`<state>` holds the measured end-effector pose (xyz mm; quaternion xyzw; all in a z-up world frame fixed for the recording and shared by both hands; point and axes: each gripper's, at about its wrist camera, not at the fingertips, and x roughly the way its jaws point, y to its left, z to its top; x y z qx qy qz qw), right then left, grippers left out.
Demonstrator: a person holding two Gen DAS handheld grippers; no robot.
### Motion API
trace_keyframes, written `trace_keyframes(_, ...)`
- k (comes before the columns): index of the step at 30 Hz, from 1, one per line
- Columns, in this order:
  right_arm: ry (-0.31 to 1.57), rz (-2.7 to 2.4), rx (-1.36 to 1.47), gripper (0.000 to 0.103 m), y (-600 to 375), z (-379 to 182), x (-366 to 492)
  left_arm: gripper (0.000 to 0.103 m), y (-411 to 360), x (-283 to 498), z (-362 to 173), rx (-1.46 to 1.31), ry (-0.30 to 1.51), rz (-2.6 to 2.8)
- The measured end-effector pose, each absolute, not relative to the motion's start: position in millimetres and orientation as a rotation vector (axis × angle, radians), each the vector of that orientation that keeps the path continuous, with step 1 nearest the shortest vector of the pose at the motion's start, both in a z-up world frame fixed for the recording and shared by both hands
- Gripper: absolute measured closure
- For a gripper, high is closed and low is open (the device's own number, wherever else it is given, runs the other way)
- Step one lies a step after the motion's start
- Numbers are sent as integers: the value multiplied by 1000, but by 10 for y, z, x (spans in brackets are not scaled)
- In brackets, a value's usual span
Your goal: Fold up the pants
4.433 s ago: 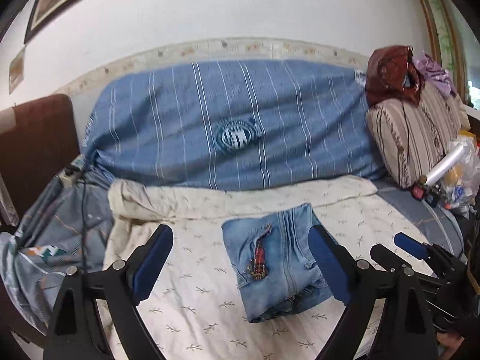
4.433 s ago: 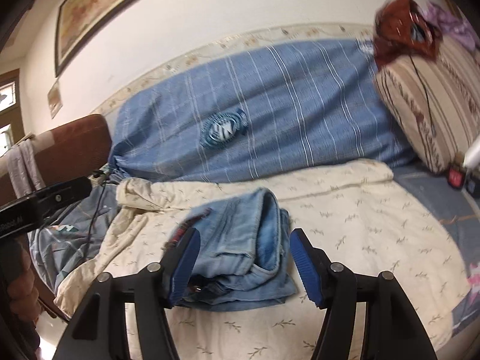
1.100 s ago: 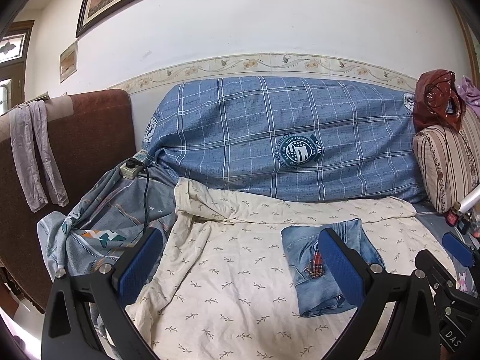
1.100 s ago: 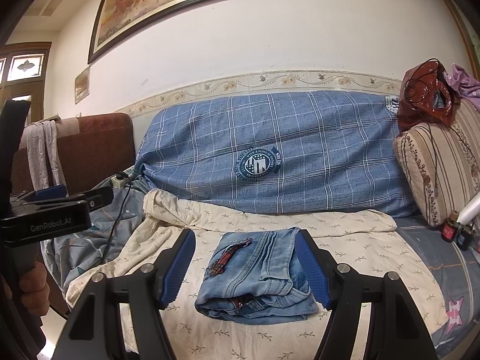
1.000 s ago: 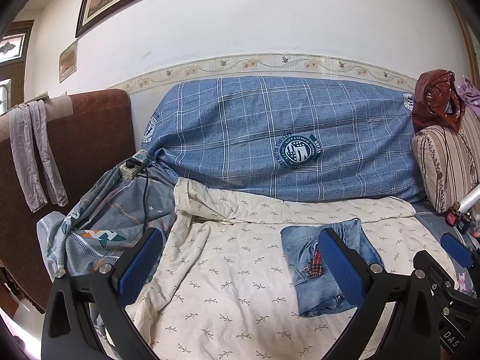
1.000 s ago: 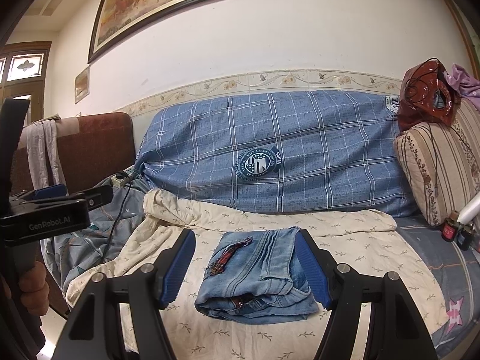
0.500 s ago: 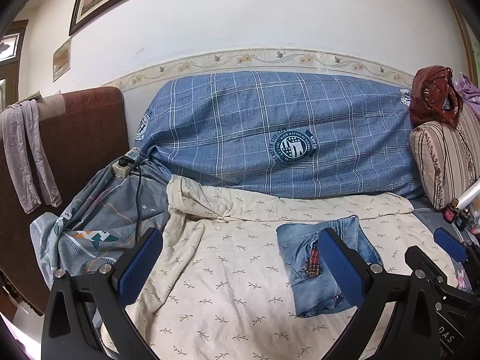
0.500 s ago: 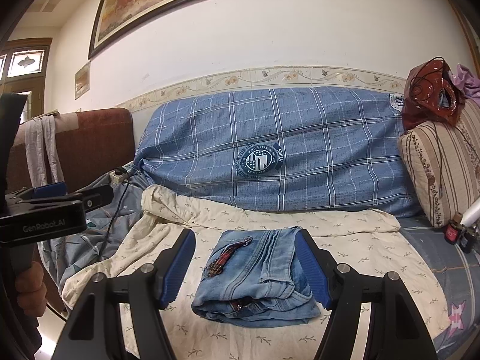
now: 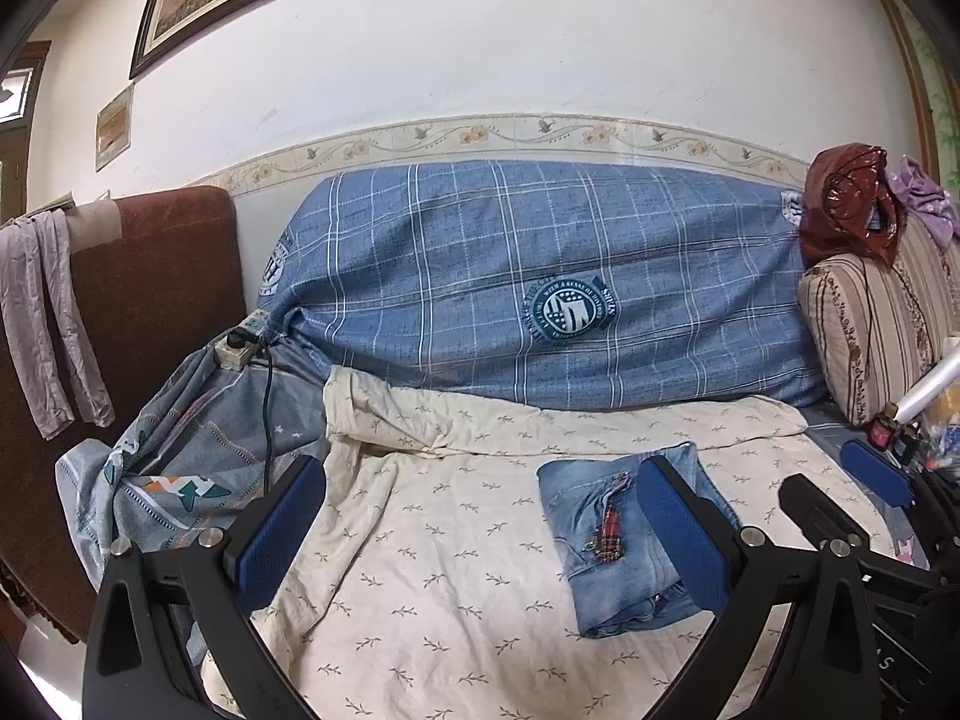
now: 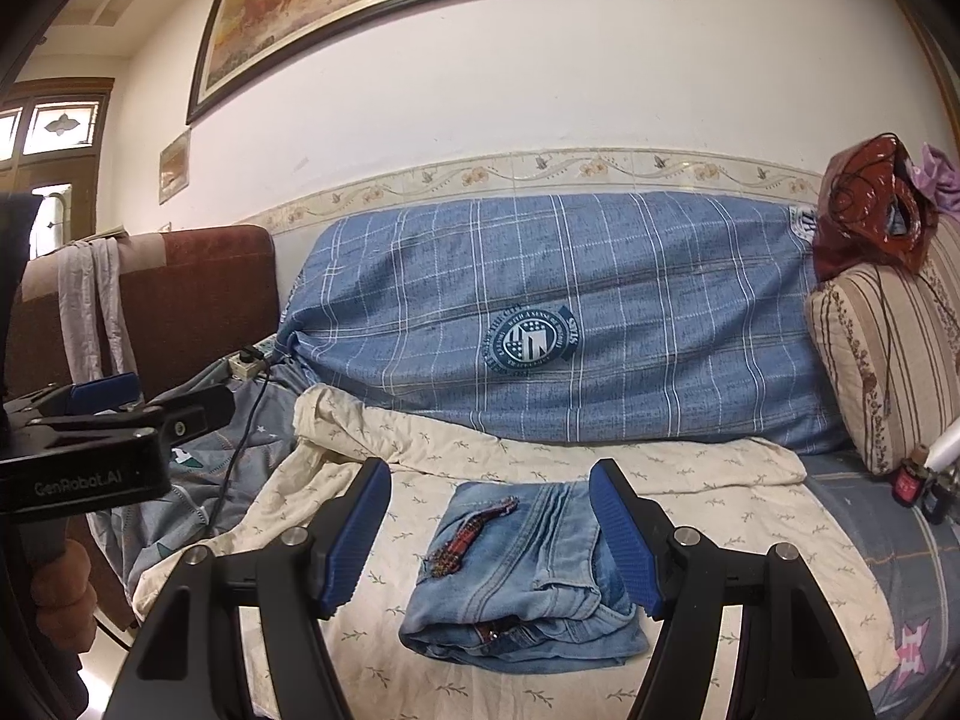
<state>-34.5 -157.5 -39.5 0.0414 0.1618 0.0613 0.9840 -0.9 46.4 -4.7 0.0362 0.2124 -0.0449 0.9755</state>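
The blue denim pants (image 10: 522,576) lie folded into a compact square on the cream leaf-print sheet (image 10: 720,498), with a red plaid patch on top. In the left wrist view the pants (image 9: 606,546) lie to the right of centre. My left gripper (image 9: 480,534) is open and empty, held back above the sheet, left of the pants. My right gripper (image 10: 489,534) is open and empty, hovering in front of the pants, its fingers framing them without touching. The left gripper also shows at the left edge of the right wrist view (image 10: 120,414).
A blue checked cover (image 10: 570,324) drapes the sofa back. A striped cushion (image 10: 888,360) with a red bag (image 10: 870,210) stands at the right. A power strip with a cord (image 9: 240,348) lies at the left, by a brown armrest (image 9: 150,312). Small bottles (image 10: 924,480) sit at the right.
Both grippers have pulled back from the folded pants since 4.4 s ago and stay open. Over the last second the views shift only slightly. The pants have not moved.
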Motion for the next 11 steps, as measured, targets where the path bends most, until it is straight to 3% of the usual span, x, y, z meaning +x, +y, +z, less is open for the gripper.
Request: trace_keyframes(11, 330, 130, 108, 31, -1667, -443, -121, 0, 340, 173, -162, 72, 470, -129)
